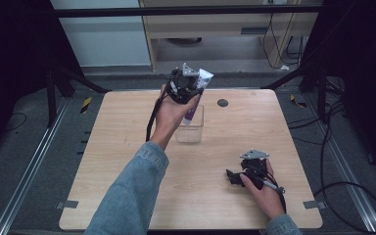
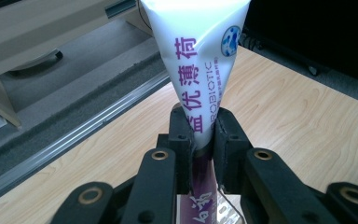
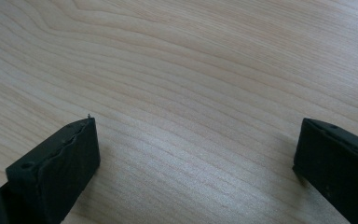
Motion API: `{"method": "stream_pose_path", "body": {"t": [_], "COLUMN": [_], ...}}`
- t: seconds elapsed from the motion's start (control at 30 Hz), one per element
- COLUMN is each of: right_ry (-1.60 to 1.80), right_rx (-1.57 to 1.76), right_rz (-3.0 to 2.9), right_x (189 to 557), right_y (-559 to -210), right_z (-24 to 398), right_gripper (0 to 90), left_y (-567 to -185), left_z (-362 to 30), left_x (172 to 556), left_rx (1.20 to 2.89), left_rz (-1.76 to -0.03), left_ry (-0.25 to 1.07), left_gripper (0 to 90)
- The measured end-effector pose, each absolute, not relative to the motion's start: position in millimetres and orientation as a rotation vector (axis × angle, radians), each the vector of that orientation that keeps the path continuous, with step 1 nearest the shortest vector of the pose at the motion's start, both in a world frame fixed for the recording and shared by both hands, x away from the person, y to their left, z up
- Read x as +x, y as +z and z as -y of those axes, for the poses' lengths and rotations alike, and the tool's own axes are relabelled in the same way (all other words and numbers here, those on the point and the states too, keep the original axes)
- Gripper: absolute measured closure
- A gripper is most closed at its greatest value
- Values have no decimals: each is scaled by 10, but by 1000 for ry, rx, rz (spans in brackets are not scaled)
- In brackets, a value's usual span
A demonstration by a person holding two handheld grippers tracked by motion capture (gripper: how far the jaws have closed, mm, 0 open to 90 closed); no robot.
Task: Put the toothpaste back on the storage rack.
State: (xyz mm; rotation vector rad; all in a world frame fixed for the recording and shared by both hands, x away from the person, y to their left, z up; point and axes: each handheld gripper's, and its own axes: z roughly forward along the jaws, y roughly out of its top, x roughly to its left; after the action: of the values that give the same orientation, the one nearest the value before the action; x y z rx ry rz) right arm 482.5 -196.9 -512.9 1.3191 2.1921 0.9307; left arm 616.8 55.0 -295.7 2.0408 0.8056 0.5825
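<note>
A white and purple toothpaste tube [image 2: 200, 70] stands nearly upright in my left gripper [image 2: 204, 135], whose jaws are shut on its lower half. In the high view that left gripper [image 1: 192, 93] holds the tube [image 1: 198, 90] over a clear square container [image 1: 190, 128] at the table's far middle, the tube's purple lower end reaching into the container's top. My right gripper [image 1: 232, 177] rests low near the table's front right, jaws wide apart. Between those jaws [image 3: 193, 154] lies bare wood.
A small dark round disc [image 1: 222, 103] lies on the wooden table [image 1: 127, 147] right of the container. Metal rails run along both sides of the table. A cable trails from each gripper. A wooden cabinet [image 1: 215, 29] stands on the floor beyond the far edge.
</note>
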Motion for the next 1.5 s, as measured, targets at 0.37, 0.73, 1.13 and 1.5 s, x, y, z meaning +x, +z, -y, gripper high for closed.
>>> {"method": "stream_pose_path", "body": {"t": [0.37, 0.73, 1.13, 1.5], "right_ry": [930, 929, 930, 930], "right_rx": [1323, 1322, 1320, 1320], "right_rz": [-2193, -2194, -2194, -2193], "right_x": [4824, 4824, 4824, 4825], "right_y": [-5128, -5128, -5128, -5128], "right_z": [1968, 1968, 1969, 1969], "right_gripper": [4, 4, 4, 4], "left_y": [-3044, -3152, -3280, -3452], "left_z": [-577, -557, -553, -547], "left_x": [6208, 6264, 6310, 6323], "left_rx": [1971, 1965, 1960, 1978], "left_rz": [-797, -793, -791, -788], "left_ry": [623, 634, 635, 631], "left_gripper": [788, 788, 788, 788]}}
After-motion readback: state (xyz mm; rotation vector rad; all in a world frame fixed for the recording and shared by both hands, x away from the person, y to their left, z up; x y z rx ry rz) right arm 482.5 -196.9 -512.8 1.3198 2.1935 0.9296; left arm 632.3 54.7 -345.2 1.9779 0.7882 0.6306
